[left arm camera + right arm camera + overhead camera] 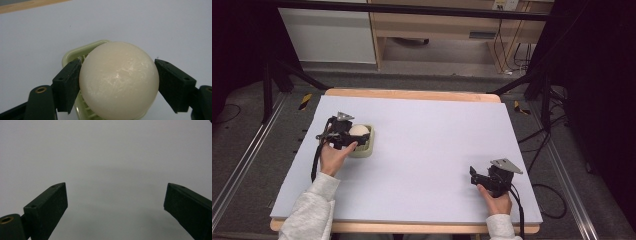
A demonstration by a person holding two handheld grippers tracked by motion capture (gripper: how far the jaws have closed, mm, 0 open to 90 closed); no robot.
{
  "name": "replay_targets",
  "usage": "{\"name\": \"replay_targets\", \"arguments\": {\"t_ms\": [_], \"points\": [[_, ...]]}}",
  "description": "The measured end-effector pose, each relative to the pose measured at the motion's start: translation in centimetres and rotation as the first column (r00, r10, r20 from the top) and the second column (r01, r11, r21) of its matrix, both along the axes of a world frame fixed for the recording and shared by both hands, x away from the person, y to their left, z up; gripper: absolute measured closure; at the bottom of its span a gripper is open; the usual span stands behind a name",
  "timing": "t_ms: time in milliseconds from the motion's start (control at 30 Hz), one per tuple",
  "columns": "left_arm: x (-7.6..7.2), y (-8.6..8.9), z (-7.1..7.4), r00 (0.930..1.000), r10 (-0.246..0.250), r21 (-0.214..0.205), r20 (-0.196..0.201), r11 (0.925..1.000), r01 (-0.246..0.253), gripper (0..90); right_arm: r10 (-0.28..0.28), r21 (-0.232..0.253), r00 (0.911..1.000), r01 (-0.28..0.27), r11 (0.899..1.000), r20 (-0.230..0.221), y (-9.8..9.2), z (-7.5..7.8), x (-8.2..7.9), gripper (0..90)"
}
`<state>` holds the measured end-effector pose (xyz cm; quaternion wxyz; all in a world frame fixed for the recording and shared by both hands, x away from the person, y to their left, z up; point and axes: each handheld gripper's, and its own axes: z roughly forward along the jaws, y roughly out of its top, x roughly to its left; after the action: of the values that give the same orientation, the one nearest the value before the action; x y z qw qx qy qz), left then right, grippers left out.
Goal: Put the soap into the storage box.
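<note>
A round cream-white soap bar [119,80] sits between the two black jaws of my left gripper [117,87], and both pads press on its sides. It hangs just above a pale green ribbed soap dish [75,53]. From above, the left gripper [348,135] is at the table's left with the soap [358,130] over the dish [364,148]. My right gripper [473,176] rests near the front right of the table, its jaws [115,205] wide apart with nothing between them.
The white table top [427,145] has a wooden rim at the back and front. Dark stand legs and cables run along the floor on both sides. A wooden shelf unit stands behind the table.
</note>
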<state>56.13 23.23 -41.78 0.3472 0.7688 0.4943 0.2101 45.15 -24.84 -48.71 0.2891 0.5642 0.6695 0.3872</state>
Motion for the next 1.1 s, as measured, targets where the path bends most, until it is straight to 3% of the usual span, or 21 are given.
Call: {"name": "replay_targets", "arguments": {"t_ms": [1100], "points": [[1.4,0.3,-1.9,0.9992,0.016,0.053,-0.037,0.9985,-0.014,24.2,0.000,0.001,1.0000,0.000,1.000,0.002,0.0,0.0,0.0,5.4]]}}
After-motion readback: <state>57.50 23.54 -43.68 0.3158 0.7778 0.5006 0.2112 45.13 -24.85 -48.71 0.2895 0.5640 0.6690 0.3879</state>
